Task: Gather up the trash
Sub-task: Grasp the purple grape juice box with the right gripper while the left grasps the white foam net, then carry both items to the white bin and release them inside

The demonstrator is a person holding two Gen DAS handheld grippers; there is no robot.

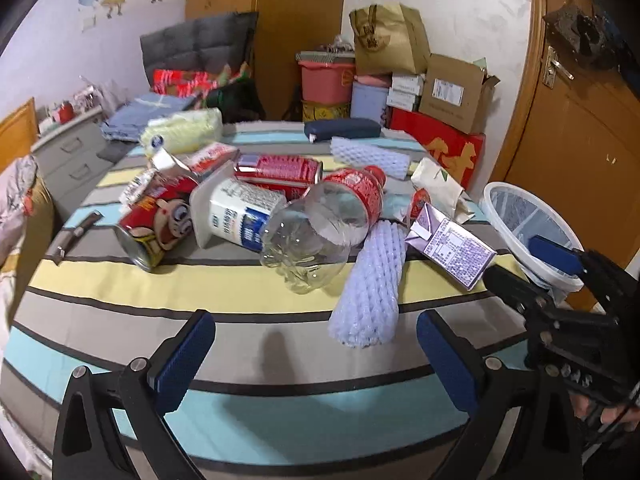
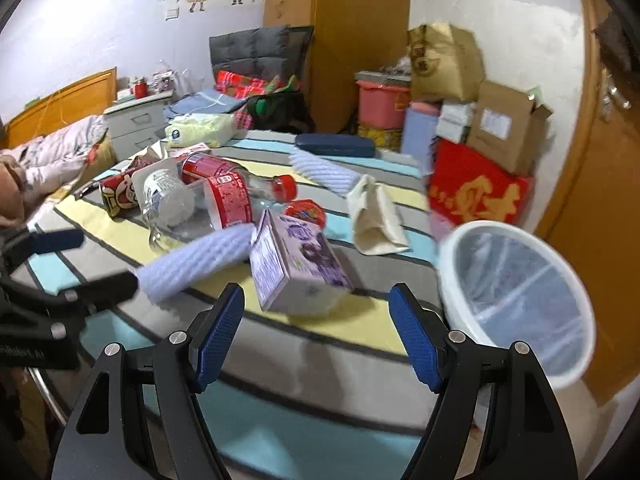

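Note:
Trash lies on a striped table [image 1: 224,288]: a clear plastic bottle [image 1: 320,228] with a red label, a white foam net [image 1: 372,284], a purple carton [image 1: 452,252], a white milk carton [image 1: 240,212] and red cans [image 1: 156,224]. A white bin [image 2: 516,300] with a plastic liner stands at the table's right edge. My left gripper [image 1: 316,348] is open and empty, just short of the bottle and foam net. My right gripper [image 2: 318,336] is open and empty, just short of the purple carton [image 2: 296,268]. It also shows in the left wrist view [image 1: 532,268].
A second foam net [image 1: 370,156], a beige paper bag [image 2: 376,216], a dark blue case [image 1: 342,128] and a yellow tissue pack [image 1: 184,132] lie farther back. Boxes and a red carton [image 2: 476,192] are stacked behind the table. A wooden door [image 1: 580,152] is on the right.

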